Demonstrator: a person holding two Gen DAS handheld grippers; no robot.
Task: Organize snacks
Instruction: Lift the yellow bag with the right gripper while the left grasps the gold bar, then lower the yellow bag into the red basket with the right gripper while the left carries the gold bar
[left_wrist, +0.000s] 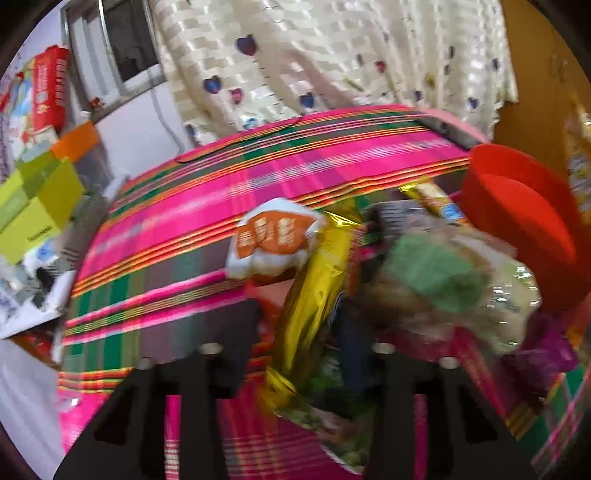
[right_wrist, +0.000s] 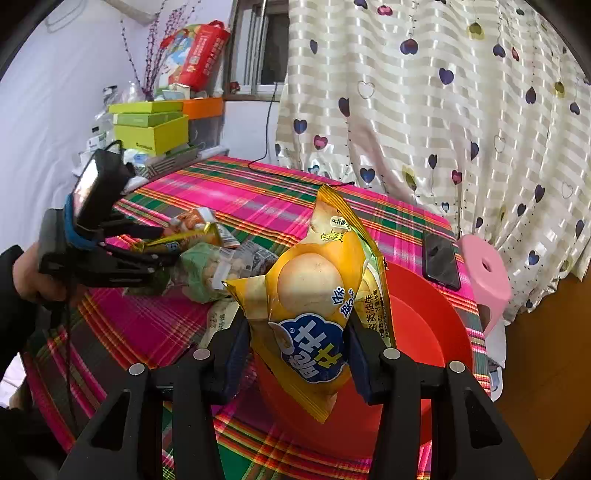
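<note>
Yellow foil fills the right gripper (right_wrist: 299, 354): its jaws are clamped on a chip bag (right_wrist: 317, 295), which stands upright between the pads, just above the near rim of the red bowl (right_wrist: 424, 317) that sits ahead and to the right of it. A phone (right_wrist: 441, 264) lies beyond the bowl on the plaid cloth (right_wrist: 240, 192). To the left of that gripper, a hand (right_wrist: 27, 275) holds the left gripper (left_wrist: 299, 325) low among a heap of snacks. Its jaws are close together around a gold wrapper (left_wrist: 314, 288) (the blur hides whether the pads press it). Just ahead lies an orange packet (left_wrist: 273, 236); right of it, a green-labelled bag (left_wrist: 443, 280), with the bowl farther right.
</note>
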